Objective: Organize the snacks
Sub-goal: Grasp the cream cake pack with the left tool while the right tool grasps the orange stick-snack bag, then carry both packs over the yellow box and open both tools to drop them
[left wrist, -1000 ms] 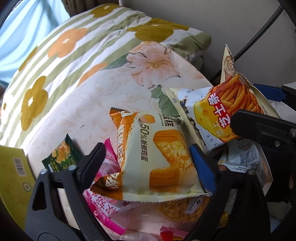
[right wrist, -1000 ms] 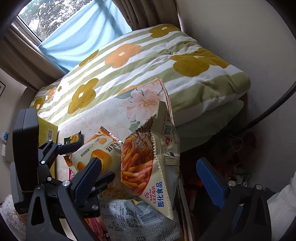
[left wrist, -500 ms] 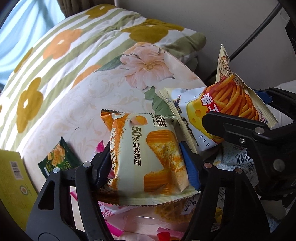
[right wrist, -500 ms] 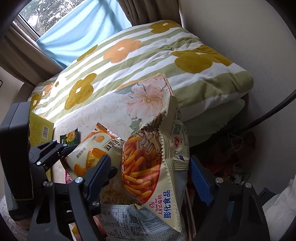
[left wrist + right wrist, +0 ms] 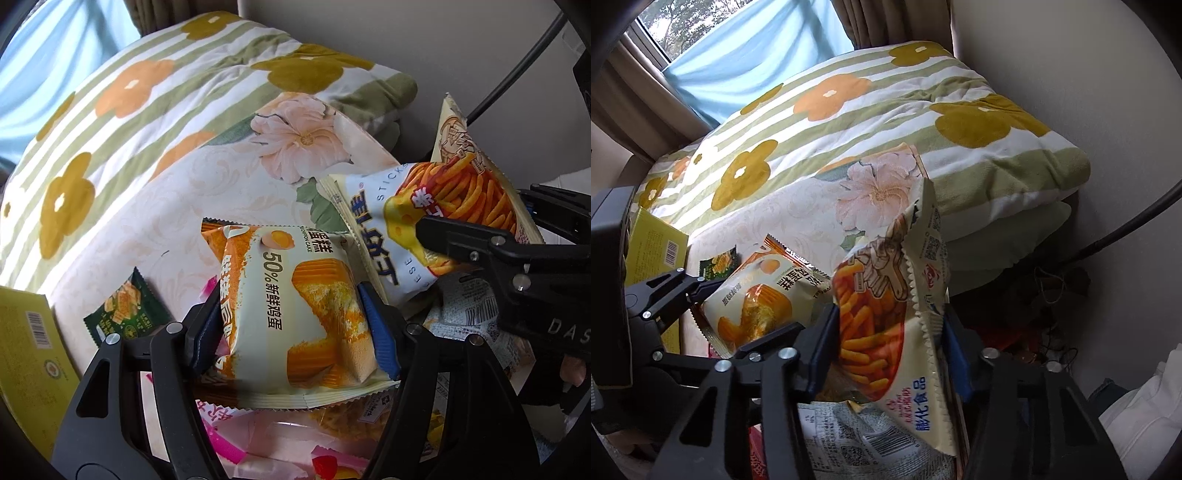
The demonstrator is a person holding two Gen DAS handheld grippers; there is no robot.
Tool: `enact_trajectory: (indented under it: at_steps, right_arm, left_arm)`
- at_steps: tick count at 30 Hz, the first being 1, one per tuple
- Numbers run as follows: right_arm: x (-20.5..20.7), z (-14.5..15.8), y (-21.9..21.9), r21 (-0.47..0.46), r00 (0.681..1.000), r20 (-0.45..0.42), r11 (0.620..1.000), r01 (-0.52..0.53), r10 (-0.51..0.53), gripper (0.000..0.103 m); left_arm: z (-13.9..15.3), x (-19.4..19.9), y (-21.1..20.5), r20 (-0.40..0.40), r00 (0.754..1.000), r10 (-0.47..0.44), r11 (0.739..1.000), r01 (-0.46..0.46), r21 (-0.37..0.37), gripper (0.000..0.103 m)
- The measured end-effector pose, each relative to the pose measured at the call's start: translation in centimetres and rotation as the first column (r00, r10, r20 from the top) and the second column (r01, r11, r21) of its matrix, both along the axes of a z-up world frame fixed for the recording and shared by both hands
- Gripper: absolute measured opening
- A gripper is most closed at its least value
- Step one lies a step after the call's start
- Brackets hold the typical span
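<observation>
Two grippers, each clamped on one snack bag. Left gripper [image 5: 291, 325] squeezes the egg cake pack [image 5: 295, 314], cream and orange, printed "50%" and "CAKE", lying atop the snack pile [image 5: 266, 424]. Right gripper [image 5: 890, 347] pinches the cheese stick bag [image 5: 886, 325], cream with orange sticks and a cheese wedge, "STICKS" readable, standing upright just right of the cake pack. One small green packet [image 5: 122, 314] and one yellow box [image 5: 26, 365] with a barcode lie left of the cake pack, on the floral sheet [image 5: 147, 221].
</observation>
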State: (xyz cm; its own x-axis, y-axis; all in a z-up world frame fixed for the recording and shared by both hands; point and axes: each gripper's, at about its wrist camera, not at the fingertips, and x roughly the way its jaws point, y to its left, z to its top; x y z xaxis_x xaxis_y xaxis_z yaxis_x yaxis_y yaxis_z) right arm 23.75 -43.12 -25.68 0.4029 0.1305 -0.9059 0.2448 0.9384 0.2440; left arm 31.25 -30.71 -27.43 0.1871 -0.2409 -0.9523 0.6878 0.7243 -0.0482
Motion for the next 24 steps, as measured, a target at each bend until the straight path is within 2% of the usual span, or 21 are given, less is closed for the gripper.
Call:
enact_trajectory:
  at_steps: [7,14,19,24]
  right_arm:
    - [-0.7,2.8,0.1,0.004,0.998,0.068,1.000,0.002,-0.002,0.043]
    - [-1.1,7.3,1.5,-0.016,0.985,0.161,0.998,-0.058,0.060,0.042]
    - [-0.7,10.7,3.3,-0.016,0.966,0.224,0.992,-0.128,0.128,0.043]
    - [0.2,13.5,6.8,-0.020,0.932,0.287,0.975,-0.223,0.220,0.043]
  left_arm:
    - [3.5,-0.6,1.2,0.054,0.998,0.041,0.999,-0.039,-0.038,0.065]
    - [8.4,-1.7,3.8,0.137,0.982,0.132,0.988,-0.120,-0.096,0.065]
    - [12.3,-2.6,7.2,0.196,0.952,0.237,0.968,-0.213,-0.134,0.065]
    - [16.1,-3.3,12.1,0.261,0.903,0.342,0.937,-0.306,-0.171,0.065]
